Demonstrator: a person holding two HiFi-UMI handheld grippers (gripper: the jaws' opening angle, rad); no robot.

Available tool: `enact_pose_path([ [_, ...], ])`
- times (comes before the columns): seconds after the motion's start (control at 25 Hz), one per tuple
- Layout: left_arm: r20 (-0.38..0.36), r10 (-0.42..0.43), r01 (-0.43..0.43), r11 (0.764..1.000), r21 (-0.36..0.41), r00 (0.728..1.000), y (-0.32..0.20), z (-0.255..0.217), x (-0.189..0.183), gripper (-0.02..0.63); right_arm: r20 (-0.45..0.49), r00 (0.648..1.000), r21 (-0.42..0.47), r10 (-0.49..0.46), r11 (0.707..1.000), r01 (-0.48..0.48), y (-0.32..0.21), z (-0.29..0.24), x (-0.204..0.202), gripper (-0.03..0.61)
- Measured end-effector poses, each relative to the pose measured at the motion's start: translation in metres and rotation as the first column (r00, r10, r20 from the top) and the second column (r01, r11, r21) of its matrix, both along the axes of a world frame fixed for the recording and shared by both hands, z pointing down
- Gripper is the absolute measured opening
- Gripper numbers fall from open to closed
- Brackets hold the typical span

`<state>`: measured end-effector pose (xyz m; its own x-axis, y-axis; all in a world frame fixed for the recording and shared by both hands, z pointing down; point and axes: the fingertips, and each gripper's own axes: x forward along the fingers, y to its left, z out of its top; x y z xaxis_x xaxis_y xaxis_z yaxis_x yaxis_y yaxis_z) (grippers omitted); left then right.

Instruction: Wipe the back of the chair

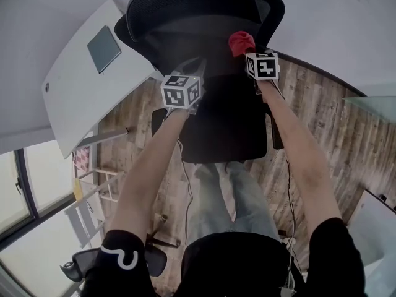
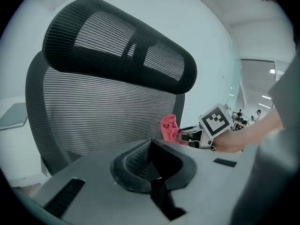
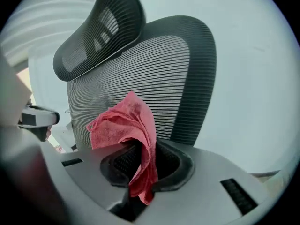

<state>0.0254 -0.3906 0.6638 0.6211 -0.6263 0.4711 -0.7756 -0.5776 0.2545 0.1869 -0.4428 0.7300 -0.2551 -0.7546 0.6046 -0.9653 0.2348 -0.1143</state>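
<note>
The crumpled red terry cloth is pinched in the right gripper, whose ribbed black pads are clamped on it, one corner hanging below them. It sits just in front of the black ribbed-mesh chair back, under the curved mesh headrest. The left gripper is closed and empty, near the same backrest, beside the cloth.

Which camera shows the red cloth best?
The right gripper view: the cloth fills its middle, pinched by the right gripper in front of the chair back. The head view shows only a small red lump; the left gripper view shows a small pink scrap beside the chair back.
</note>
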Motion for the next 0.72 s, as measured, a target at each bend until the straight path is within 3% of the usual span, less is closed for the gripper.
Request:
enact_pose_path([
  [0.4, 0.007, 0.015, -0.015, 1.000, -0.019, 1.000, 0.014, 0.007, 0.027, 0.025, 0.044, 0.987, 0.027, 0.157, 0.987, -0.158, 0.020, -0.007, 0.074, 0.077],
  [0.56, -0.006, 0.004, -0.004, 1.000, -0.025, 1.000, 0.022, 0.008, 0.012, 0.025, 0.111, 0.981, 0.069, 0.158, 0.984, -0.166, 0.030, -0.011, 0.066, 0.077],
  [0.72, 0.002, -0.030, 0.030, 0.999, -0.042, 1.000, 0.032, 0.015, -0.029, 0.025, 0.152, 0.981, 0.092, 0.119, 0.987, -0.133, 0.038, -0.020, 0.022, 0.077],
])
